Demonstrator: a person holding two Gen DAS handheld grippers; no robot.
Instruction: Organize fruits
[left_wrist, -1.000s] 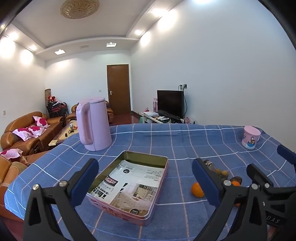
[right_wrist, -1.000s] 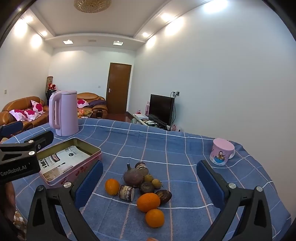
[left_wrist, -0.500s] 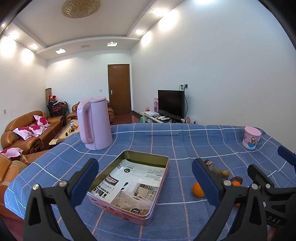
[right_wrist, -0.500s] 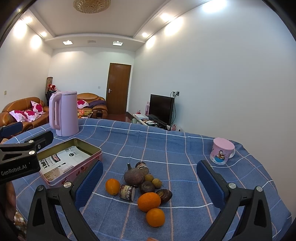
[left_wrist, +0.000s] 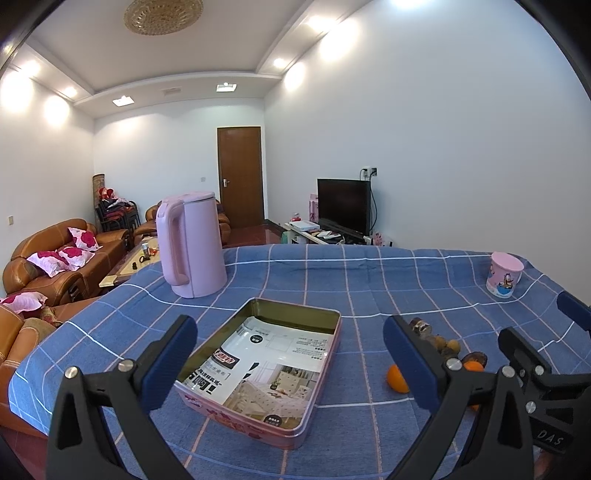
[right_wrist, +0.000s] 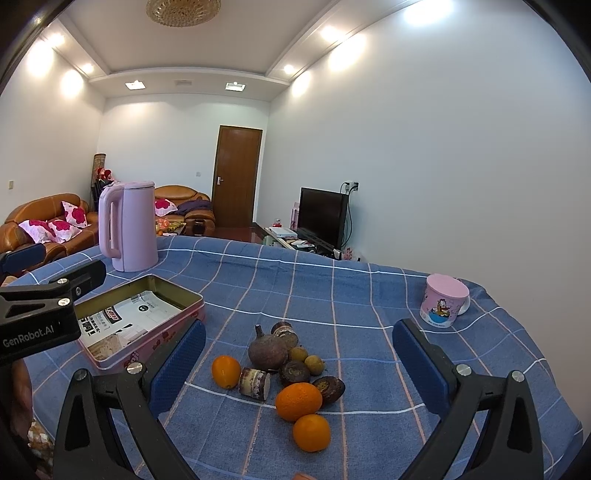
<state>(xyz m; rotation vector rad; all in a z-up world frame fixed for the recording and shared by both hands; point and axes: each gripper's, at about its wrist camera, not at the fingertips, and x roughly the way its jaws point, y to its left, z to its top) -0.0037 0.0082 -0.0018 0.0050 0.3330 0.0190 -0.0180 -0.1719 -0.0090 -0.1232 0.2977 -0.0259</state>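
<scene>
1. The left gripper (left_wrist: 288, 354) hangs above the surface (left_wrist: 369, 288) with its blue pads spread wide and nothing between them; below the gap sits a pink tin (left_wrist: 295, 432), open at the top and lined with a printed sheet.
2. The right gripper (right_wrist: 299, 362) is likewise wide apart and holds nothing; its pads flank a cluster of fruits (right_wrist: 288, 369) that lies on the blue checked cloth, just right of the tin (right_wrist: 177, 317).
3. In the cluster, three oranges show: one at the left edge (right_wrist: 226, 371), a larger one near the front (right_wrist: 298, 401), and another nearest the camera (right_wrist: 311, 432); behind them sits a dark purplish round fruit with a stalk (right_wrist: 267, 350), with small brownish fruits (right_wrist: 306, 360) and dark wrinkled ones (right_wrist: 330, 387) beside it; none of the fruit lies in the tin.
4. A pink kettle (left_wrist: 190, 243) stands upright beyond the tin, toward the far left of the surface; a pink cartoon mug (right_wrist: 443, 304) stands well apart at the far right.
5. In the left wrist view part of the cluster is hidden behind the gripper's right finger (left_wrist: 410, 362).
</scene>
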